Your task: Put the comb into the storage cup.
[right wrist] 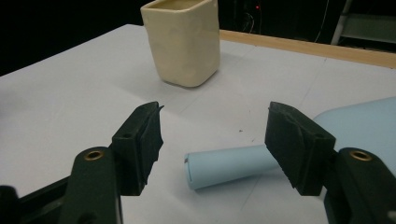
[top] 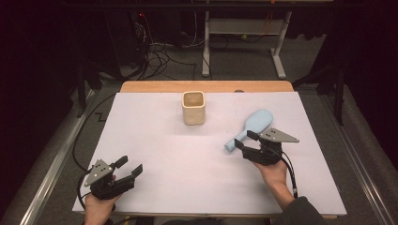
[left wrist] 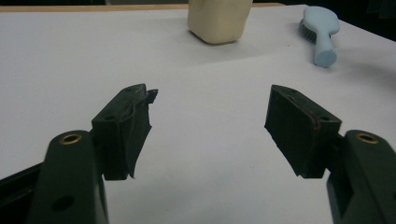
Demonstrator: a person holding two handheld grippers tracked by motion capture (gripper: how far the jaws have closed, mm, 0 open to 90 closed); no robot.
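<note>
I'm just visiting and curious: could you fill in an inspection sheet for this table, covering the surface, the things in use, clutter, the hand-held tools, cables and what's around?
Surface: white sheet over a wooden table.
Job's things: light blue brush lying flat, handle toward the near side; cream square cup upright, apart from it.
Clutter: nothing seen.
Grippers: right tool open, jaws on either side of the brush handle without pressing it; left tool open over bare sheet.
Cables: black cable trailing from the right tool; another off the left edge.
Surroundings: dark room, white desk frame, floor wires.
</note>
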